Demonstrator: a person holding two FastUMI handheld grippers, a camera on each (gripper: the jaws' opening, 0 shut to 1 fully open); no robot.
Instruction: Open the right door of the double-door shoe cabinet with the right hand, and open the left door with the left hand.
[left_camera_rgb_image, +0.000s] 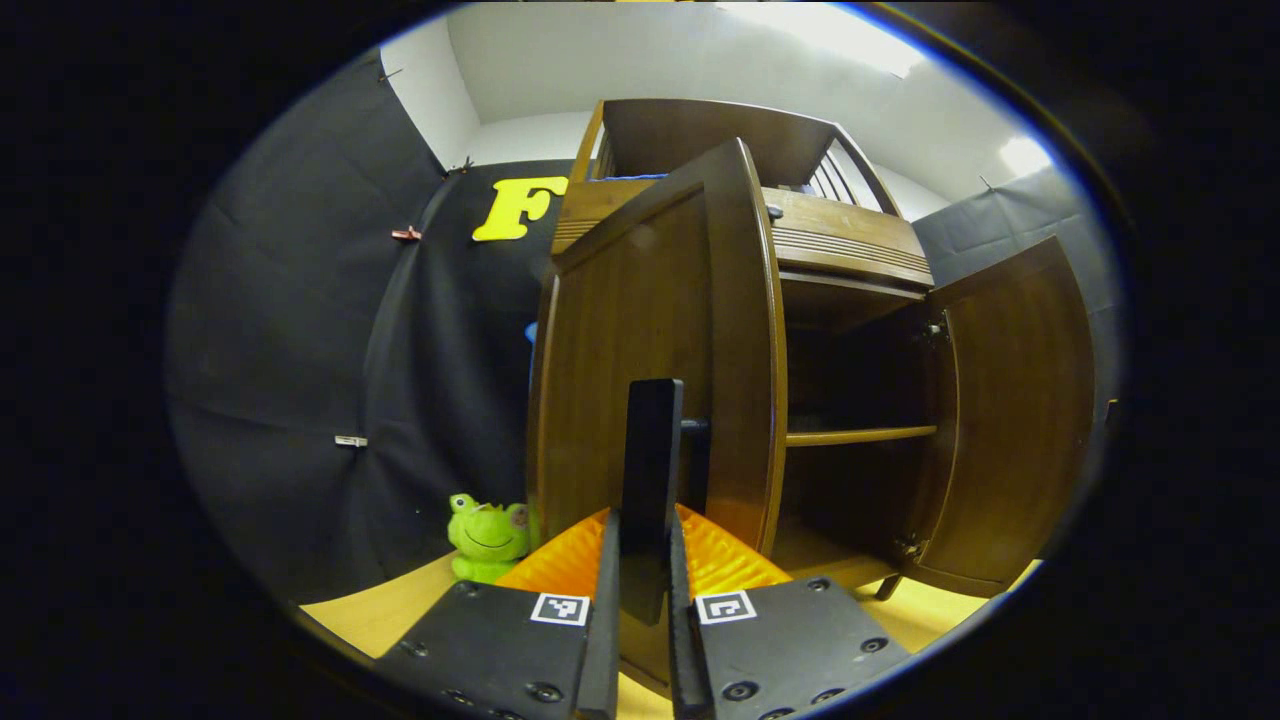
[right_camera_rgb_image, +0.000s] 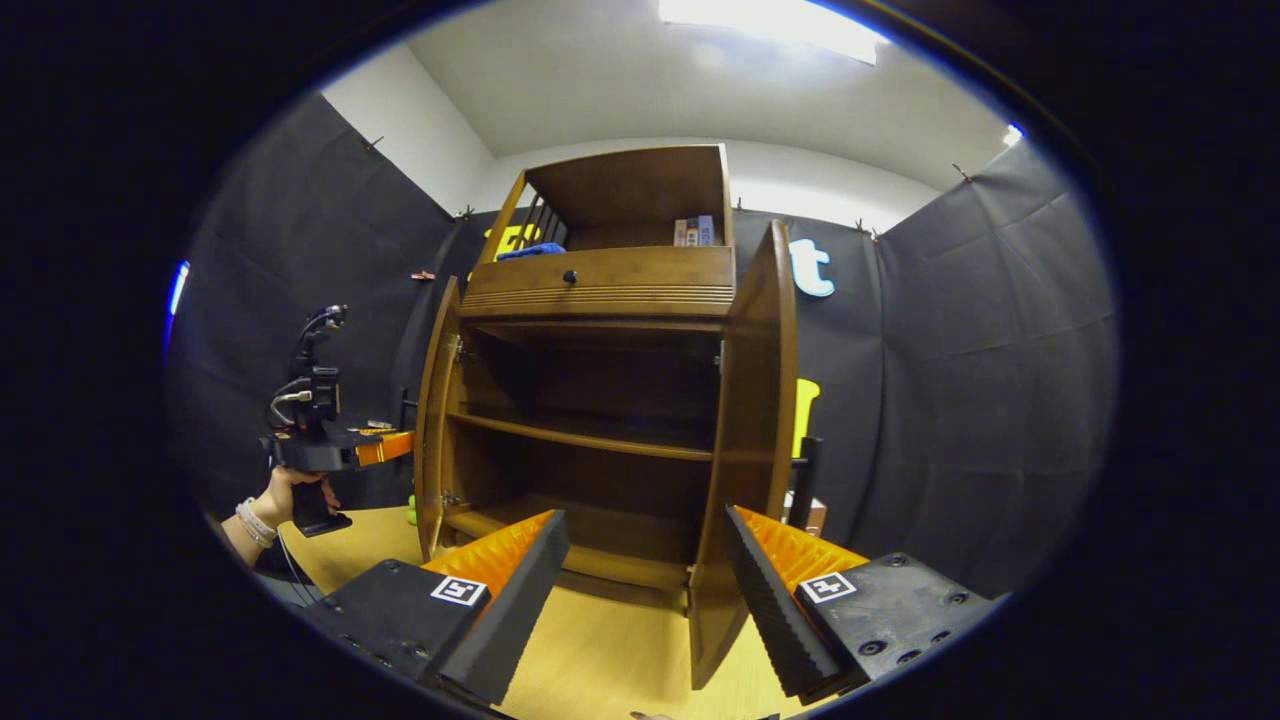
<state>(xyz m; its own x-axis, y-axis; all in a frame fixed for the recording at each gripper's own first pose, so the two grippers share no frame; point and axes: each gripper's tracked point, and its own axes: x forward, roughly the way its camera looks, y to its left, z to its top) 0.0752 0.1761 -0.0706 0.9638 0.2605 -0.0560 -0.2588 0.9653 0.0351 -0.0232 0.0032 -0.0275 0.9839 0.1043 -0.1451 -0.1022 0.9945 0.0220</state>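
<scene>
My left jaws are closed down on the dark upright handle of the left door, both fingers pressing its sides with almost no gap between them. I grip it low and from the front because the handle stands off the door on a short post, so a pinch from either side gives me a firm purchase to swing the panel on its hinge. The left door stands well open, its edge straight ahead of me and its face turned off to my left. Beyond it to my right I see the cabinet's dark inside, a shelf and the right door swung wide.

My right jaws are spread wide and hold nothing. In the right gripper view the right door's edge rises just ahead, between the fingers and a little nearer the right one, and its handle pokes out beyond the edge, apart from me. I judge that door's job done, which is why this hand hangs back clear of the panel's swing.

Far off to the left of my right jaws, a hand holds the left gripper up against the left door's outer side. Whether that door has reached its full travel I cannot quite tell through the lens curve. A green frog toy sits on the floor down to the left of my left jaws, close to the door's foot.
</scene>
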